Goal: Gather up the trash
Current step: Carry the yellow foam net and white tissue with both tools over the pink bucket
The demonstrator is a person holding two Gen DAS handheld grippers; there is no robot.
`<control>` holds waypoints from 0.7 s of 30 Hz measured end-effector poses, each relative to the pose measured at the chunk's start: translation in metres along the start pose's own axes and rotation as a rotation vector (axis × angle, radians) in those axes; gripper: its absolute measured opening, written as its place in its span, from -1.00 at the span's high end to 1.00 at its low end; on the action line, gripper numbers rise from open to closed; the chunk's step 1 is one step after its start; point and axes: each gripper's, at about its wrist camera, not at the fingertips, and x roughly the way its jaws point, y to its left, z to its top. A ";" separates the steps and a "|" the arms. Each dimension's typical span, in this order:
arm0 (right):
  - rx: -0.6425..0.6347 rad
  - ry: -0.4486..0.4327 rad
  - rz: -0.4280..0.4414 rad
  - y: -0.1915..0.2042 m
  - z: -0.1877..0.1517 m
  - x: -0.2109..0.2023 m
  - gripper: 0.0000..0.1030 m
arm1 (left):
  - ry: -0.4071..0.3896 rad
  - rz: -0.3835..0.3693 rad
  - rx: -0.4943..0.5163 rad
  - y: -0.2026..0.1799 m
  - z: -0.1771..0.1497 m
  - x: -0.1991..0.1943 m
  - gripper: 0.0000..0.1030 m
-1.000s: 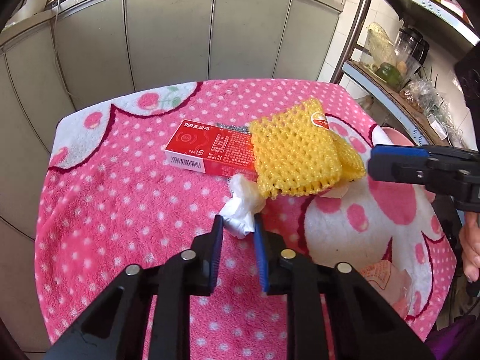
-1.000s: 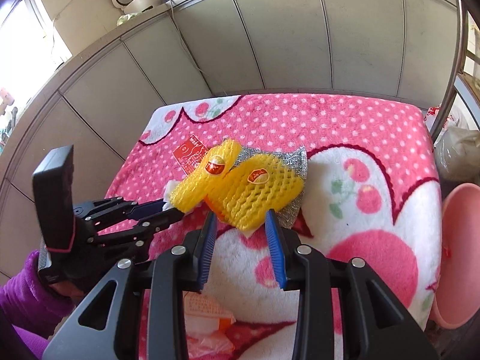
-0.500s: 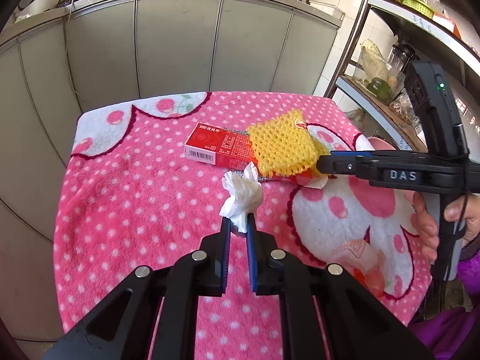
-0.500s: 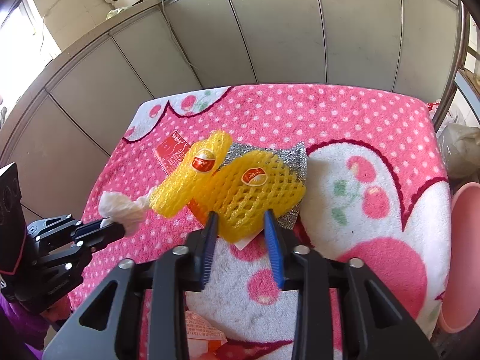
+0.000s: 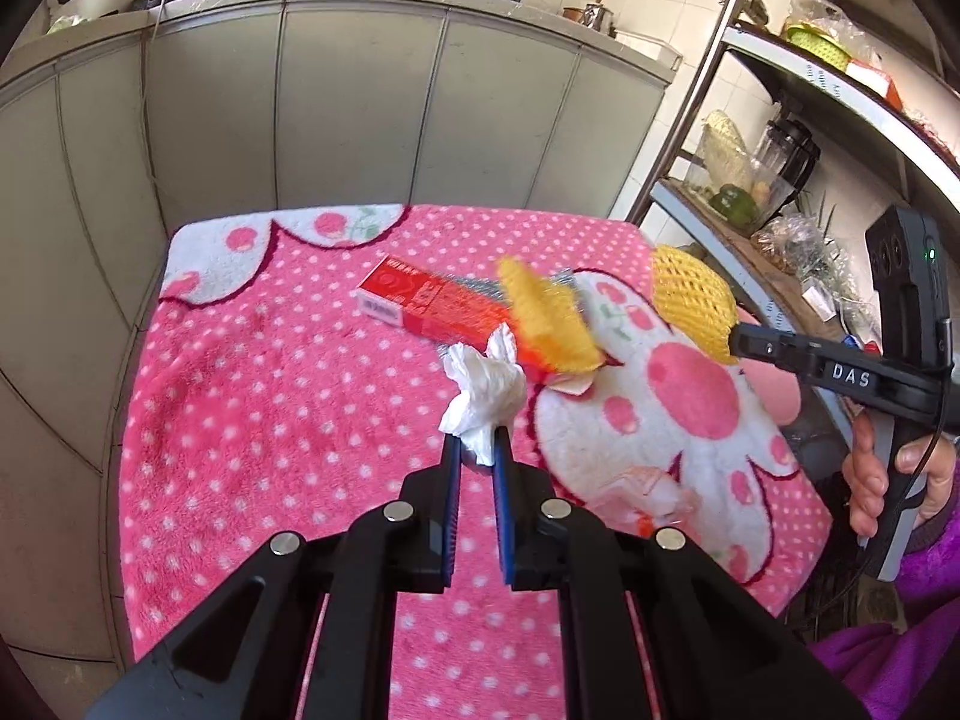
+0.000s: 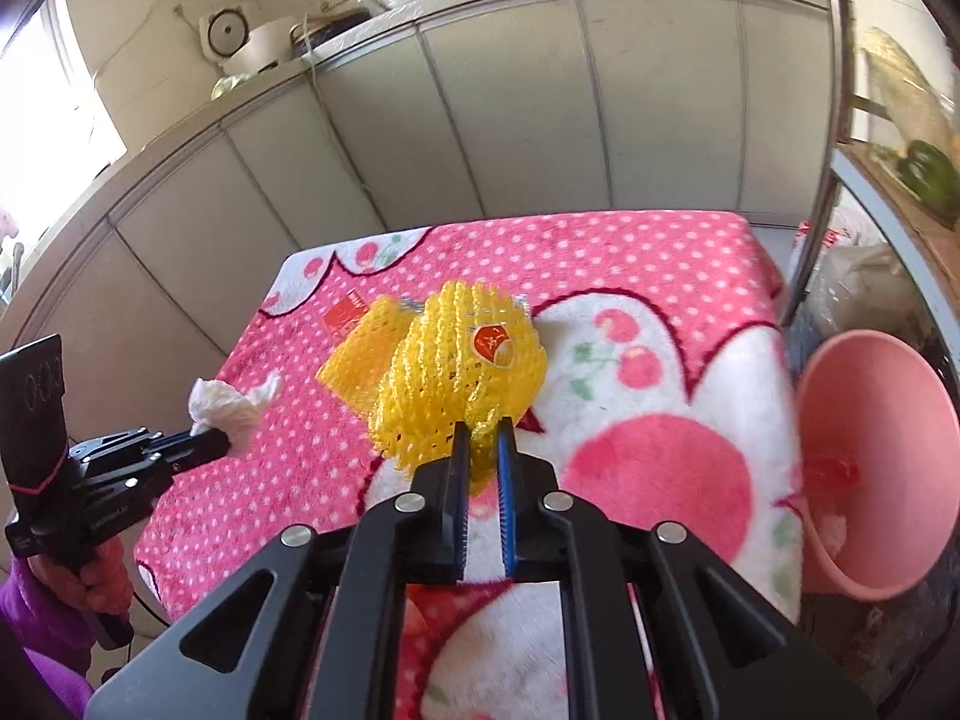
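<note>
My left gripper [image 5: 477, 450] has its fingers nearly together, pinching a crumpled white tissue [image 5: 483, 387] above the pink dotted cloth [image 5: 270, 396] on the bench. My right gripper [image 6: 480, 441] has closed on a yellow foam net [image 6: 456, 384], raised clear of the cloth. A second yellow net [image 5: 549, 318], blurred, overlaps the red box [image 5: 429, 300]. Open cloth lies left; the pink bin [image 6: 876, 474] sits beyond the right edge, its contents indistinct.
</note>
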 end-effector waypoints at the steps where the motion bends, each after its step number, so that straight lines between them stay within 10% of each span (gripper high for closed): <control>1: 0.015 -0.007 -0.007 -0.006 -0.004 -0.005 0.83 | -0.006 -0.006 0.013 -0.006 0.002 -0.002 0.82; 21: 0.337 -0.121 -0.298 -0.169 -0.060 -0.077 0.83 | 0.121 -0.257 0.226 -0.205 0.067 0.087 0.81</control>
